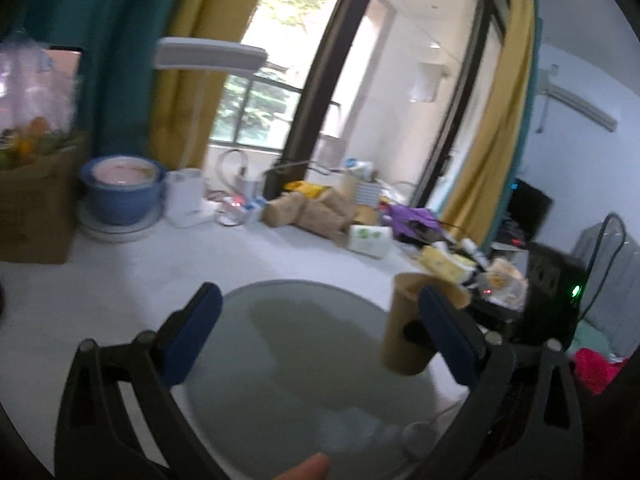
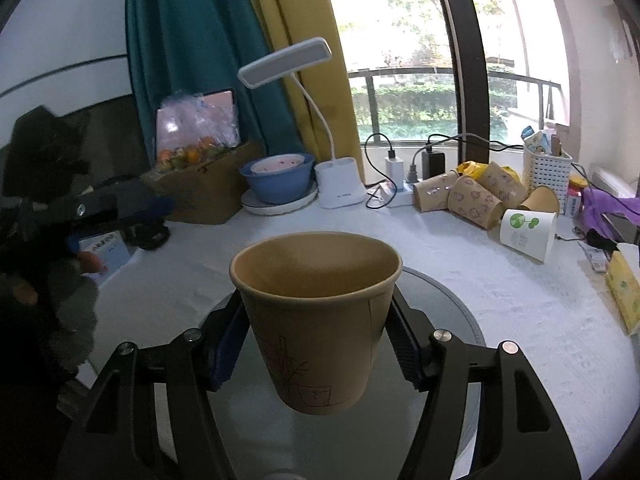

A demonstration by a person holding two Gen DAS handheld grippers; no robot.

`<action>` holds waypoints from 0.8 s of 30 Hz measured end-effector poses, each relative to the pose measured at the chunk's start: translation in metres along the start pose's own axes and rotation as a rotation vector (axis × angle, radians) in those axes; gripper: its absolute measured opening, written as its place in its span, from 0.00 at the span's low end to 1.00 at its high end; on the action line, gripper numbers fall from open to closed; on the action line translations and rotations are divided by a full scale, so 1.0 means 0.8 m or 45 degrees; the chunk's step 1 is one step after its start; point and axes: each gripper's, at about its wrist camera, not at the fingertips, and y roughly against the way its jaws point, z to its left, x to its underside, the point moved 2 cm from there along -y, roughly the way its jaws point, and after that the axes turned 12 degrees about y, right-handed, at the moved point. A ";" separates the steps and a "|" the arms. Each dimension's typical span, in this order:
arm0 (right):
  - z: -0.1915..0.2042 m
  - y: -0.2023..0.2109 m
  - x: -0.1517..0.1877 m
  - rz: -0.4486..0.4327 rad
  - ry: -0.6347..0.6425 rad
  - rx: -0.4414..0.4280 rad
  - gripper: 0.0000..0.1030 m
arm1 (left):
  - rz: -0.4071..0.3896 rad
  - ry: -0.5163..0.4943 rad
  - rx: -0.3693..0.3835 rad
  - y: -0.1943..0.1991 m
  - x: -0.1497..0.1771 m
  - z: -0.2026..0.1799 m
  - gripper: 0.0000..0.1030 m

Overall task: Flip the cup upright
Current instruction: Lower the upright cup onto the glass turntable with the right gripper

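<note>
A brown paper cup [image 2: 316, 320] stands mouth up between the fingers of my right gripper [image 2: 316, 344], which is shut on its sides, over a round grey glass disc [image 2: 452, 304]. In the left wrist view the same cup [image 1: 408, 320] shows upright beyond my right-hand finger, with the other gripper's finger against it. My left gripper [image 1: 320, 332] is open and empty above the disc [image 1: 304, 360]. The left gripper also shows at the left edge of the right wrist view [image 2: 120, 208].
A white cloth covers the table [image 2: 500, 280]. At the back lie several brown paper cups [image 2: 472, 196], a white cup [image 2: 528, 232], a white desk lamp [image 2: 340, 188], a blue bowl [image 2: 276, 180], a cardboard box [image 2: 208, 188], chargers and a white basket [image 2: 546, 172].
</note>
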 end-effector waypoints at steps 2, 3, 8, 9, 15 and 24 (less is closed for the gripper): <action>-0.001 -0.007 0.000 0.015 0.009 0.021 0.66 | -0.014 -0.025 -0.053 0.004 0.006 0.009 0.97; -0.001 -0.011 0.000 0.023 0.014 0.036 0.66 | -0.021 -0.037 -0.083 0.005 0.010 0.013 0.97; -0.004 -0.034 0.005 0.051 0.026 0.081 0.66 | -0.034 -0.024 -0.136 0.008 0.025 0.038 0.97; -0.006 -0.041 0.006 0.061 0.016 0.084 0.66 | -0.049 -0.011 -0.145 0.009 0.027 0.045 0.97; -0.012 -0.071 0.011 0.086 0.033 0.136 0.66 | -0.055 0.031 -0.152 0.004 0.035 0.061 0.97; -0.023 -0.106 0.015 0.167 0.002 0.138 0.66 | -0.016 0.059 -0.132 -0.011 0.044 0.073 0.97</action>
